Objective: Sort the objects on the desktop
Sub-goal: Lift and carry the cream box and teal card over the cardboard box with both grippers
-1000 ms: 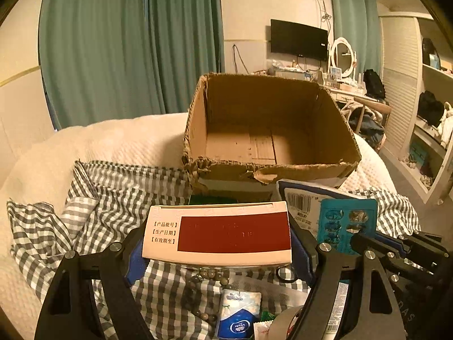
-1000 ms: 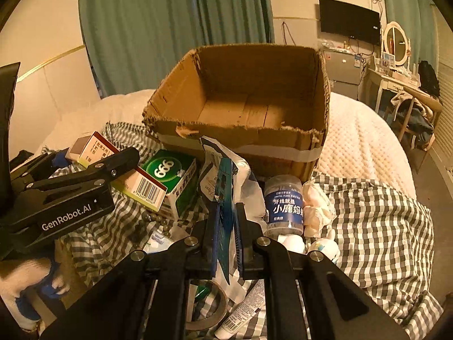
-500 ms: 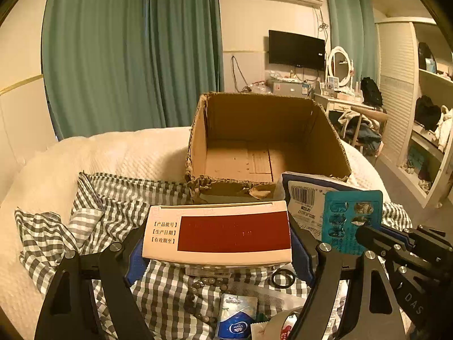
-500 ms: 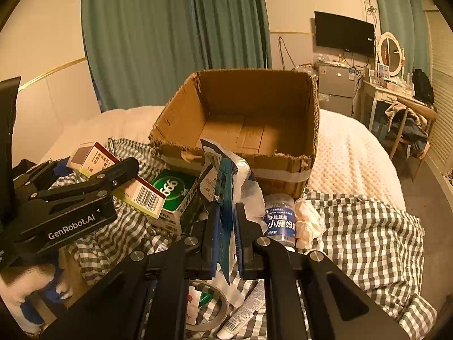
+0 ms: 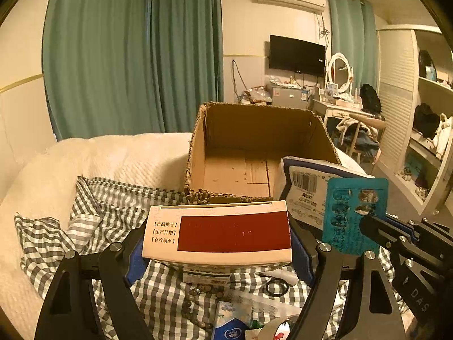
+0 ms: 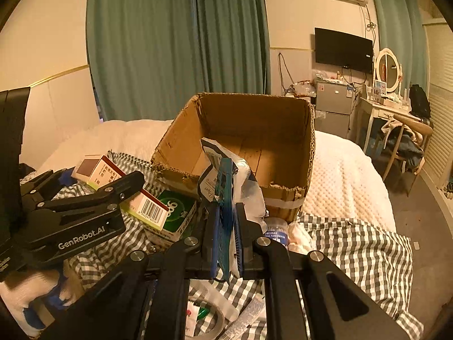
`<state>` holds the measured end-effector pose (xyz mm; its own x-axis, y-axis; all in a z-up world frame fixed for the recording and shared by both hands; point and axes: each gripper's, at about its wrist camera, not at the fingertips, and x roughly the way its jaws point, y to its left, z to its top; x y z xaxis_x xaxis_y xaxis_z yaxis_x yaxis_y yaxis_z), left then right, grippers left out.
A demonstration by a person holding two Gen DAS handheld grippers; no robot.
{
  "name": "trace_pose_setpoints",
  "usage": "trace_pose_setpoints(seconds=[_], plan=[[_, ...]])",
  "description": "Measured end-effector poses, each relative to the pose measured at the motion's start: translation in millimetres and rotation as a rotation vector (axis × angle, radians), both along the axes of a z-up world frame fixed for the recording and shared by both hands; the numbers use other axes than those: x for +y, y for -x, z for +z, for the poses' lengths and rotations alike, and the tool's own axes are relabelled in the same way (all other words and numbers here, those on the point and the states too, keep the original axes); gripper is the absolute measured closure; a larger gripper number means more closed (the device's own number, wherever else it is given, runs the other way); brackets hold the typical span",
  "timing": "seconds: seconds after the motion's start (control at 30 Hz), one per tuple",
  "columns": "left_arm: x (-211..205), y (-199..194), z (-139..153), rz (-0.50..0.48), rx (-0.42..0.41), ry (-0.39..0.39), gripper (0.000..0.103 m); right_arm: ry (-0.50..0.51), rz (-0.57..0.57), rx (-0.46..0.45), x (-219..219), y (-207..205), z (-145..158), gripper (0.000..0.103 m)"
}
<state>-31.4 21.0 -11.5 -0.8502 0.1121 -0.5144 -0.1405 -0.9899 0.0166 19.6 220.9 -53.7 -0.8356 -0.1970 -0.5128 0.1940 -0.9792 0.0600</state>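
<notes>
Clearly the left gripper (image 5: 216, 233) clamps a carton (image 5: 218, 232) and the right gripper (image 6: 225, 243) pinches a blister pack (image 6: 223, 198) with a pouch (image 6: 243, 181), both near the box (image 6: 283, 195). The pouch looks loosely caught, so it might slip out short of the box.

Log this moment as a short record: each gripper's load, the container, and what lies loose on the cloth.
left gripper: shut on red-and-white carton
right gripper: shut on teal blister pack together with a white pouch
cardboard box: open, nothing seen inside
checked cloth: green box, small bottle, bead string, black ring, tape roll
</notes>
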Motion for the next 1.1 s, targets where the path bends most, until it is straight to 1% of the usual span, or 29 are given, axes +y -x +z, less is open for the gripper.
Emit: trace_pose_setpoints(seconds=[0.1,0.33,0.47,0.63,0.77,0.9,1.1], plan=[[0,4,1,0.011,0.017,0.007,0.02,-0.01,0.004,0.01,-2,6,3,0.094],[4,10,16,0.026,0.064,0.016,0.02,-0.02,0.01,0.036,-3,15,12,0.094],[5,19,20,0.029,0.071,0.008,0.02,-0.027,0.011,0.047,-2,27,18,0.094],[8,38,23,0.029,0.087,0.008,0.02,-0.034,0.012,0.065,-2,43,22,0.094],[12,53,22,0.012,0.084,0.006,0.02,-0.047,0.001,0.084,-1,60,25,0.094],[17,66,21,0.003,0.1,0.039,0.02,-0.077,-0.007,0.09,1,77,25,0.094],[17,90,18,0.001,0.098,0.024,0.02,-0.079,-0.016,0.094,5,106,25,0.094]])
